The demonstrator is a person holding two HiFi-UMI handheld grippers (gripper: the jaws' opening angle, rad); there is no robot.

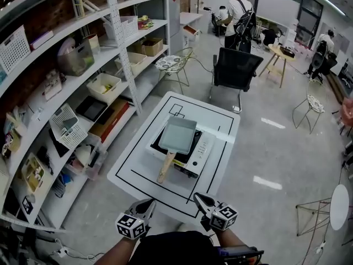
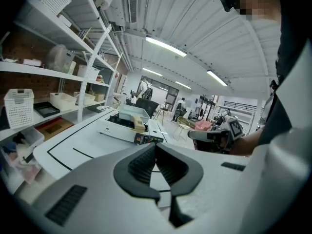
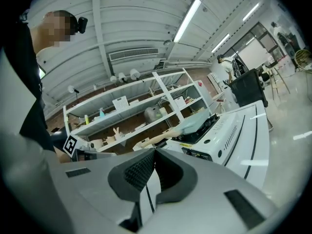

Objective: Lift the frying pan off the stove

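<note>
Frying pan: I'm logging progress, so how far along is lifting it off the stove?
Done: nothing; the pale blue-grey rectangular frying pan sits on the white tabletop stove. In hand: the left gripper and right gripper, both shut and empty, hover at the white table's near edge, short of the pan's wooden handle. Left: open, grip the handle, lift.

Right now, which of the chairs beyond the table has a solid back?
The black office chair, just past the table's far edge. The wire chairs on either side of it are thin open frames with pale round seats.
</note>
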